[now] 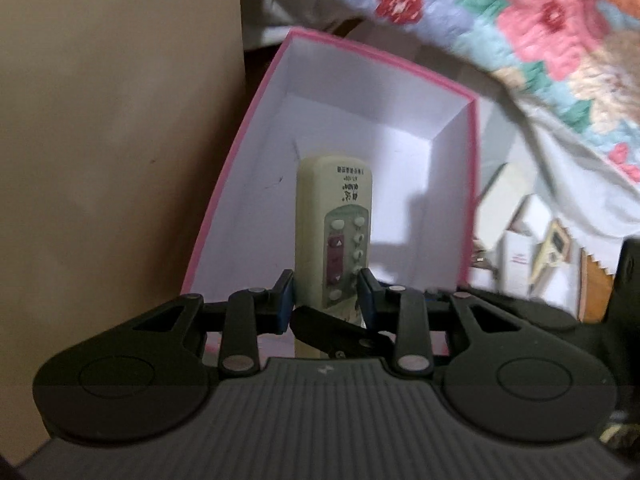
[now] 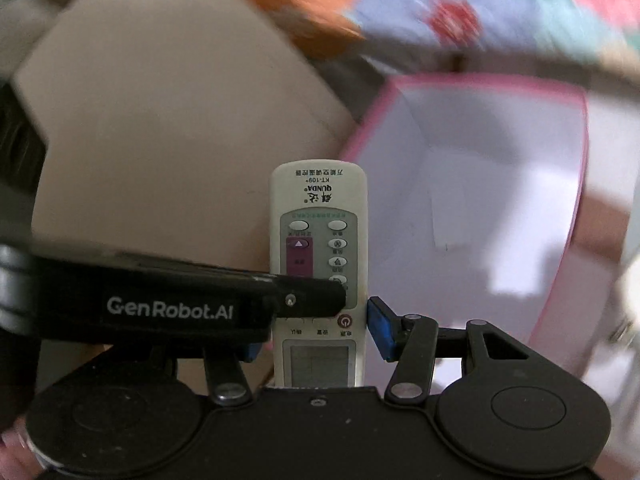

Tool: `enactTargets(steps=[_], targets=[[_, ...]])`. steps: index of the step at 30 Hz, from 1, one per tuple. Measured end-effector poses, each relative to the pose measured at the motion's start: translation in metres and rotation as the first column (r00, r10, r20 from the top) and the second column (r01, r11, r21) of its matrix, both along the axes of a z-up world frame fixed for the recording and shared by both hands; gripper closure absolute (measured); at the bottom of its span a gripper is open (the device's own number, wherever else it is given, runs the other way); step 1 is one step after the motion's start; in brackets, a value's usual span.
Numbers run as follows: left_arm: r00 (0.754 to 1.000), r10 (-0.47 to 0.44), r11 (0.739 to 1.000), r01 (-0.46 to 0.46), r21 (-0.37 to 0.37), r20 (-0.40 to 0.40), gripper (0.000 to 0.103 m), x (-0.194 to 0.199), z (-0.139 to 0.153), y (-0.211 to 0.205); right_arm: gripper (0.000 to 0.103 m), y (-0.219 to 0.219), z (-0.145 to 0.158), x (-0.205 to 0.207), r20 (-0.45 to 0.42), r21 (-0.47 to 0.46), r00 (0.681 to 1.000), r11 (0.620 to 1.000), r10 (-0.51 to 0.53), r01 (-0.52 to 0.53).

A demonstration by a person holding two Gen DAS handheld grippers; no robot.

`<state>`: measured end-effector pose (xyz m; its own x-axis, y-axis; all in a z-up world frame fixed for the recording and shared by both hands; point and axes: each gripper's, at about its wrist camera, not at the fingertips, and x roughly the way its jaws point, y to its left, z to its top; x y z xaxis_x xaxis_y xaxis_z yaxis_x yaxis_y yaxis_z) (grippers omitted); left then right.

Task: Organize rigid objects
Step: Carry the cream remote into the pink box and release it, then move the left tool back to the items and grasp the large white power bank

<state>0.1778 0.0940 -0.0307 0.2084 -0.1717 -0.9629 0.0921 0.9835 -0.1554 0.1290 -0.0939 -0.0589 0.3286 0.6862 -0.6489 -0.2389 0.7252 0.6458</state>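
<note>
A cream remote control [image 1: 336,216] with grey buttons and a maroon panel is held from both sides at once. My left gripper [image 1: 326,300] is shut on it, blue pads against its face and back. In the right wrist view my right gripper [image 2: 318,338] is shut on the same remote control [image 2: 318,200] across its width, near the screen end. The left gripper's black finger [image 2: 180,304] crosses the remote's face there. A pink-rimmed box [image 1: 256,112] with white inner walls lies open just behind the remote. That box [image 2: 500,152] shows to the right in the right wrist view.
A flat beige surface [image 1: 112,140] fills the left side beside the box. A floral quilt [image 1: 540,32] hangs over the top right. Several small white cartons and papers [image 1: 528,236] lie cluttered to the right of the box.
</note>
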Motion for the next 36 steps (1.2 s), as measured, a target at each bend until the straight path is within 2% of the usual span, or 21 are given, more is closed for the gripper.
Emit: enactTargets(steps=[3,8,13,18,20,23,26,31,36], targets=[[1.0,-0.018,0.998,0.018,0.065,-0.011,0.069,0.007,-0.016,-0.01,0.045,0.004,-0.022,0.004,-0.081,0.026,0.994,0.997,-0.075,0.077],[0.998,-0.058,0.989,0.058,0.135,-0.007,0.07,0.013,-0.03,-0.023,0.046,0.01,-0.038,0.017,-0.109,0.01,0.989,0.994,-0.105,0.106],[0.997,-0.065,0.984,0.072,0.163,-0.045,0.071,0.022,-0.047,-0.027,0.046,0.013,-0.054,0.025,-0.139,-0.025,0.982,0.991,-0.132,0.129],[0.998,-0.06,0.961,0.057,0.271,0.004,0.06,0.024,-0.051,-0.027,0.045,0.019,-0.06,0.032,-0.152,-0.037,0.979,0.991,-0.135,0.131],[0.996,-0.078,0.947,0.064,0.314,0.033,0.053,0.02,-0.047,-0.029,0.043,0.019,-0.055,0.031,-0.138,-0.027,0.983,0.993,-0.118,0.116],[0.996,-0.082,0.954,0.065,0.293,0.045,0.048,0.013,-0.04,-0.029,0.043,0.015,-0.039,0.022,-0.057,-0.098,0.994,0.992,-0.09,0.084],[0.993,-0.101,0.958,0.082,0.275,0.058,0.044,0.003,-0.029,-0.03,0.043,0.0,-0.023,0.011,-0.047,-0.073,0.997,0.996,-0.062,0.058],[0.981,-0.163,0.952,0.128,0.279,0.105,0.042,-0.018,0.0,-0.034,0.042,-0.031,0.013,-0.018,0.014,-0.077,1.0,0.997,-0.01,0.011],[0.958,-0.24,0.934,0.183,0.306,0.159,0.039,-0.044,0.025,-0.052,0.042,-0.066,0.049,-0.053,0.087,-0.085,0.996,0.996,0.03,-0.022]])
